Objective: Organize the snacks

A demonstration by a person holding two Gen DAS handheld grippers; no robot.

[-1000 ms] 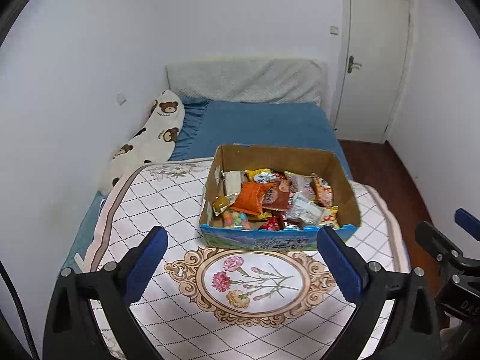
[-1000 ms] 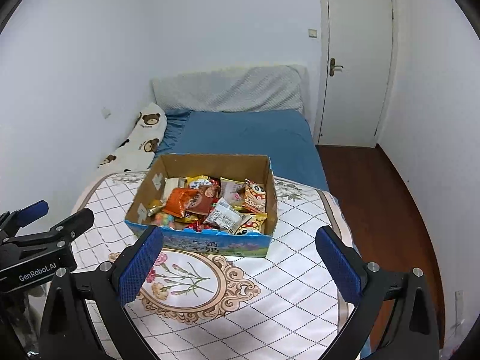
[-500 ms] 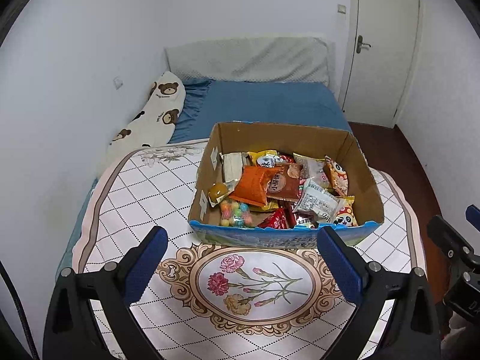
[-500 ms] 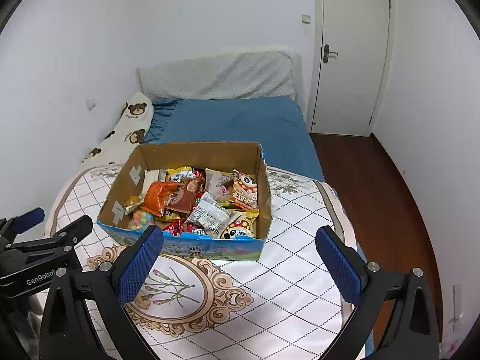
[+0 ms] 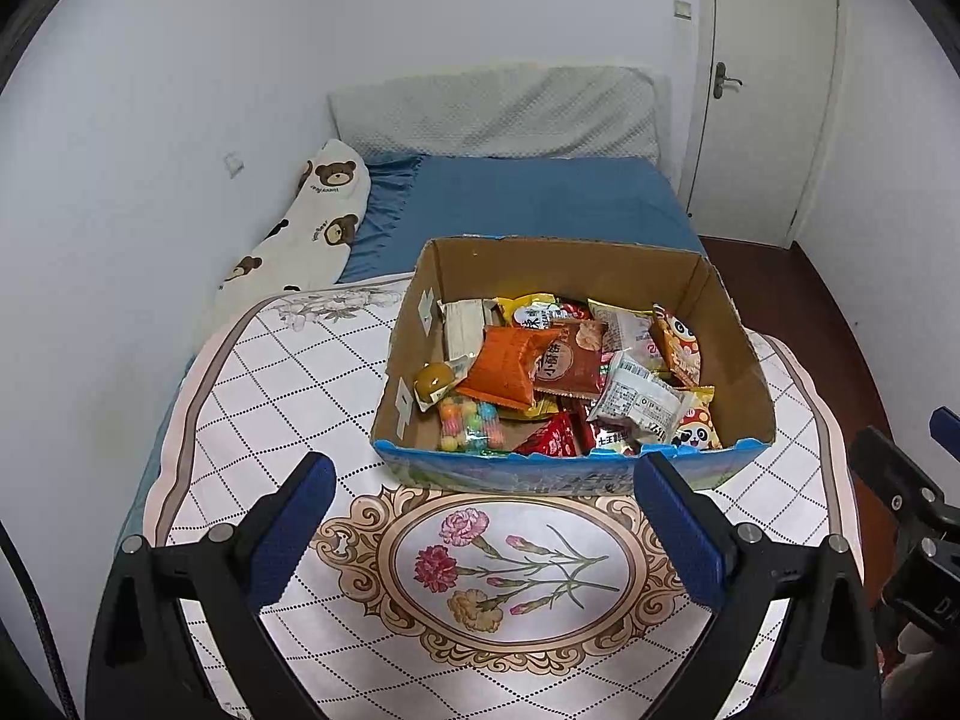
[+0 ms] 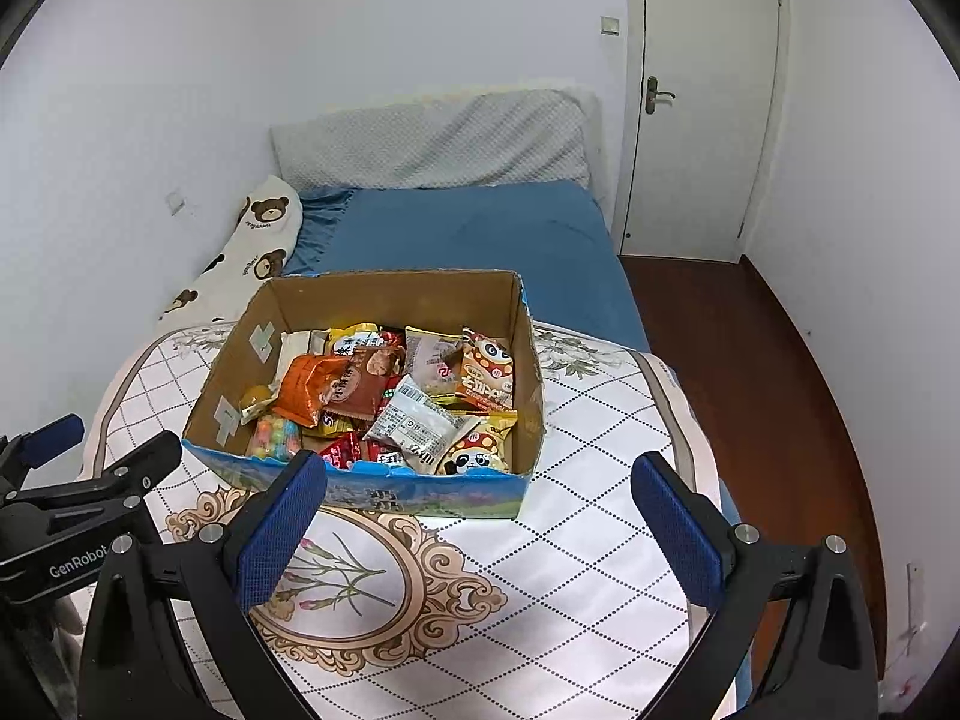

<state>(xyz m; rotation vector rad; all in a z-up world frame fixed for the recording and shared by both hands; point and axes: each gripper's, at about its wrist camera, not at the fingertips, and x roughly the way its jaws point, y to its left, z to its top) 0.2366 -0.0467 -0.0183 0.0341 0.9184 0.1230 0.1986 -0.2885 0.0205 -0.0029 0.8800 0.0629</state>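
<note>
While both grippers are held wide apart and empty above the patterned cloth [image 5: 300, 396], the cardboard box [image 5: 564, 264] sits just ahead of them, and every snack in view lies inside it in a loose heap. The left gripper [image 5: 480, 531] is lined up with the box's near wall; the right gripper [image 6: 480, 531] sees that wall ahead and slightly to its left. No snack is seen on the cloth.

Such a scene fits two stages: a jumbled box waiting to be sorted, or a box into which the packets have just been gathered. Which of the two holds cannot be settled, so no particular move is called for.

If a packet is to be handled, a few things matter. The packets overlap, so a top one, such as the orange packet [image 5: 507, 369] or the white packet [image 5: 639, 405] just beyond the near wall, is more easily reached than anything buried. A flat, crinkly wrapper is best pinched across a raised edge or puffed middle, with the jaws lowered steeply past the near wall. The box is light cardboard and may slide on the cloth if it is knocked. The candy bag [image 5: 468, 423] in the near left corner is crowded by the walls, so little jaw room is left there.
</note>
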